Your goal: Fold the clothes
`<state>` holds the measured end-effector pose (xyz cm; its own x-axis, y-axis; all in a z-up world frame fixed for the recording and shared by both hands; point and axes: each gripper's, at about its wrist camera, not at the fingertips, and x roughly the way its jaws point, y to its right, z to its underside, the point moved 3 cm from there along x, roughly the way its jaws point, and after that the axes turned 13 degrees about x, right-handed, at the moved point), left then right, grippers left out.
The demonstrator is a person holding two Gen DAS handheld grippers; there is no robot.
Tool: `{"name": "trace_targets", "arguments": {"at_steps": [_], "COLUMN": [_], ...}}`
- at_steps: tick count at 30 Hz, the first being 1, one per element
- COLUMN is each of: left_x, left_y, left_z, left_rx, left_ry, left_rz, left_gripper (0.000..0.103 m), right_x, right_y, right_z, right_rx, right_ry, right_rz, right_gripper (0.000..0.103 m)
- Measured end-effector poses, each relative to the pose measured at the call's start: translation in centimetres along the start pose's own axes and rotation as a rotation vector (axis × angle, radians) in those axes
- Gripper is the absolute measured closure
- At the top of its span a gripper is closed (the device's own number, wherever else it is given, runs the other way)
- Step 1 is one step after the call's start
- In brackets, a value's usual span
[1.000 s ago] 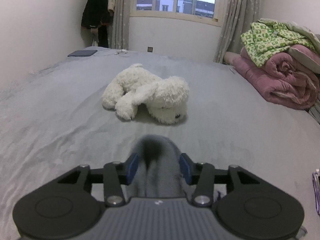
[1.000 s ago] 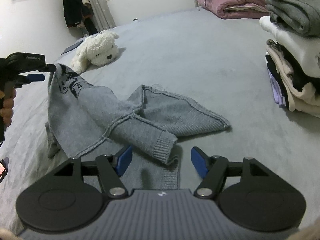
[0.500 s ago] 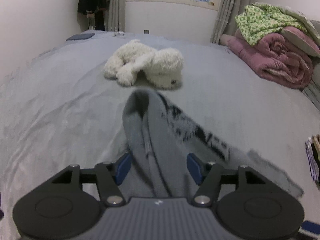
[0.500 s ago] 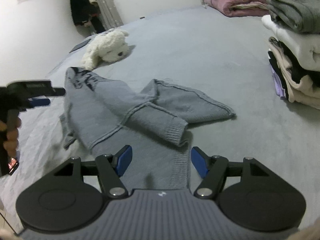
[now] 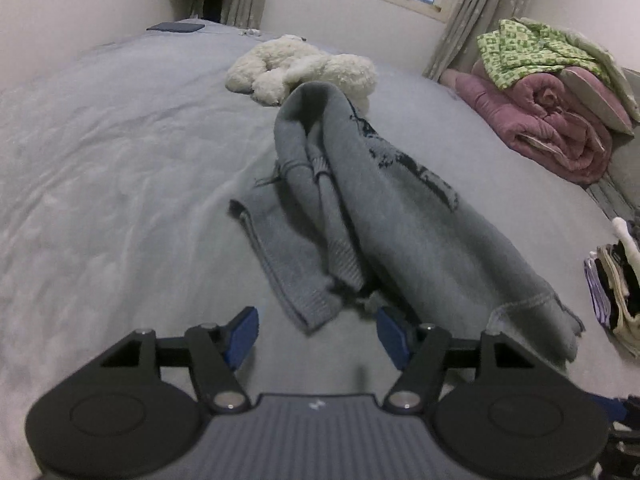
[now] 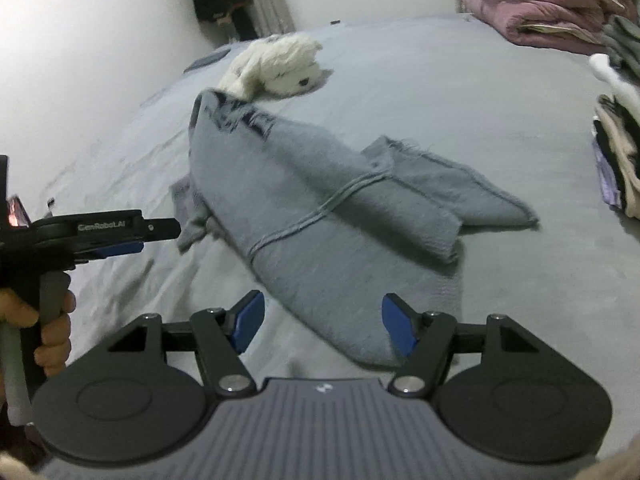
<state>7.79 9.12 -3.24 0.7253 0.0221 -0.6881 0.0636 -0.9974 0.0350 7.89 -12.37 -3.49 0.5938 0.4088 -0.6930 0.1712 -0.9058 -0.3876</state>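
Now the left gripper (image 5: 318, 334) has let go of the grey sweater (image 5: 384, 216): its fingers, clamped on the cloth a second ago, stand apart and empty. The sweater lies bunched on the bed (image 5: 104, 184), at 12 o'clock from both grippers. The right gripper (image 6: 323, 326) fingers remain apart over the hem. White plush toy (image 5: 304, 68) beyond, unchanged.
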Motion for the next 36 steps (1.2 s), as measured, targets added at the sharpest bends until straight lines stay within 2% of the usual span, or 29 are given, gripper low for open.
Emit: {"name": "trace_targets", "arguments": {"at_steps": [1, 6, 8, 10, 11, 13, 16, 22, 31, 34, 36], "left_x": [0.0, -0.6, -0.3, 0.0, 0.2, 0.4, 0.4, -0.1, -0.5, -0.3, -0.1], "left_y": [0.1, 0.2, 0.2, 0.1, 0.1, 0.0, 0.0, -1.0, -1.6, -1.4, -1.2], "left_z": [-0.1, -0.6, -0.5, -0.2, -0.1, 0.1, 0.5, 0.9, 1.2, 1.3, 1.4], "left_rx": [0.012, 0.013, 0.016, 0.004, -0.002, -0.011, -0.015, -0.077, -0.208, -0.247, -0.263], "left_ry": [-0.008, 0.059, 0.051, 0.033, 0.024, 0.009, -0.002, -0.026, -0.063, -0.080, -0.096], "left_rz": [-0.015, 0.009, 0.027, 0.057, 0.072, 0.107, 0.152, 0.273, 0.492, 0.550, 0.574], "left_gripper": [0.037, 0.037, 0.037, 0.037, 0.037, 0.037, 0.037, 0.037, 0.038, 0.039, 0.044], "right_x": [0.3, 1.9, 2.3, 2.6, 2.6, 2.7, 2.5, 1.7, 0.4, 0.5, 0.8], "right_y": [-0.2, -0.4, -0.2, -0.1, 0.0, 0.0, -0.2, -2.7, -7.2, -7.9, -8.1], "right_z": [0.2, 0.7, 0.7, 0.5, 0.5, 0.3, 0.1, 0.6, 1.7, 1.9, 2.1], "right_rx": [-0.007, -0.034, -0.025, -0.027, -0.027, -0.025, -0.004, -0.008, -0.048, -0.057, -0.067], "right_ry": [-0.006, -0.015, -0.003, 0.000, -0.002, -0.008, -0.029, -0.091, -0.168, -0.190, -0.204], "right_rz": [0.007, 0.067, 0.098, 0.111, 0.112, 0.112, 0.089, -0.048, -0.245, -0.270, -0.273], "right_gripper": [0.034, 0.034, 0.041, 0.067, 0.073, 0.096, 0.096, 0.096, 0.096, 0.096, 0.096]}}
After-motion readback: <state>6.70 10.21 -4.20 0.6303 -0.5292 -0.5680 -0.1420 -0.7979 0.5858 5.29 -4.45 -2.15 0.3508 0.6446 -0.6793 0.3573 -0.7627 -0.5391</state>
